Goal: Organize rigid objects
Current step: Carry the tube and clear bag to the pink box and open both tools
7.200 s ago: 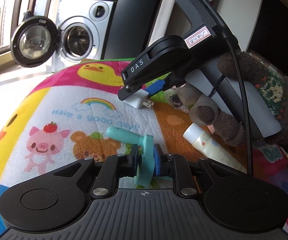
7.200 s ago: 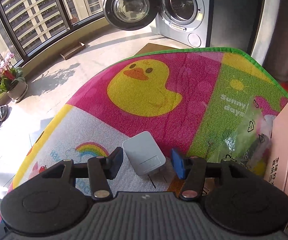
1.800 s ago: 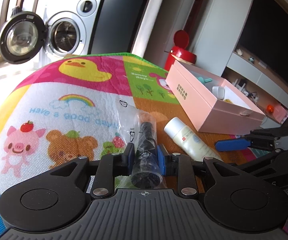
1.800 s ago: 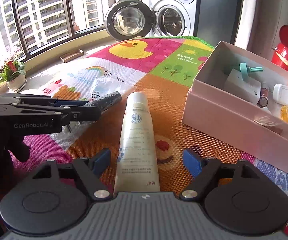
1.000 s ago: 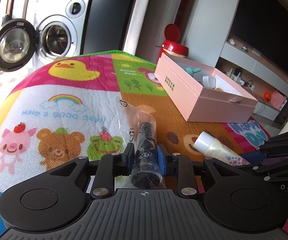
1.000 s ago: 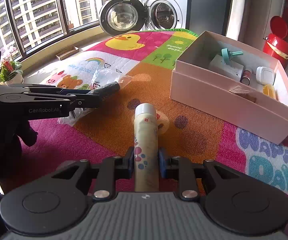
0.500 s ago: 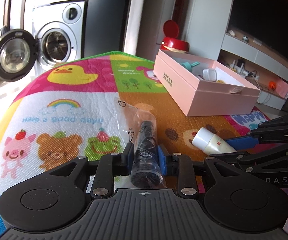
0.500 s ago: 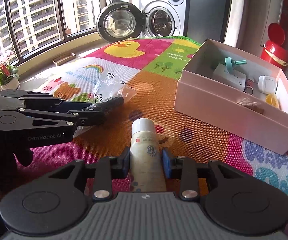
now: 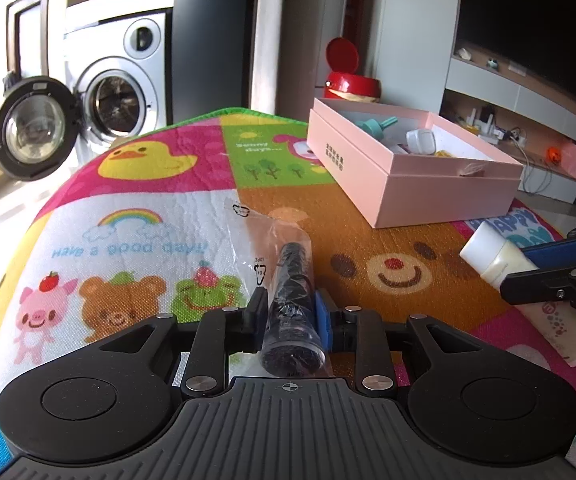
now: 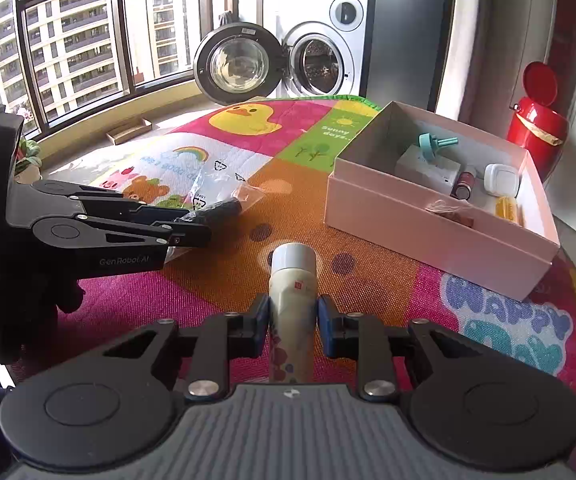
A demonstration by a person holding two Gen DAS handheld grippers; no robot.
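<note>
My left gripper [image 9: 290, 312] is shut on a black flashlight in a clear plastic bag [image 9: 294, 280] and holds it above the play mat; it also shows in the right wrist view [image 10: 216, 212]. My right gripper [image 10: 292, 320] is shut on a cream lotion tube with a white cap [image 10: 292, 280], which also shows at the right of the left wrist view [image 9: 492, 256]. An open pink box [image 10: 428, 220] stands ahead to the right, holding a teal piece [image 10: 434, 142], a white charger [image 10: 428, 168], a small white device [image 10: 500, 176] and other small items.
A colourful cartoon play mat [image 10: 368, 248] covers the surface. A washing machine [image 10: 320, 40] with its door open stands behind. A red bin [image 10: 536, 120] is beyond the box. Windows are on the left.
Both grippers have lifted their objects higher and moved a little toward the pink box. The grips on the flashlight and the tube are unchanged.
</note>
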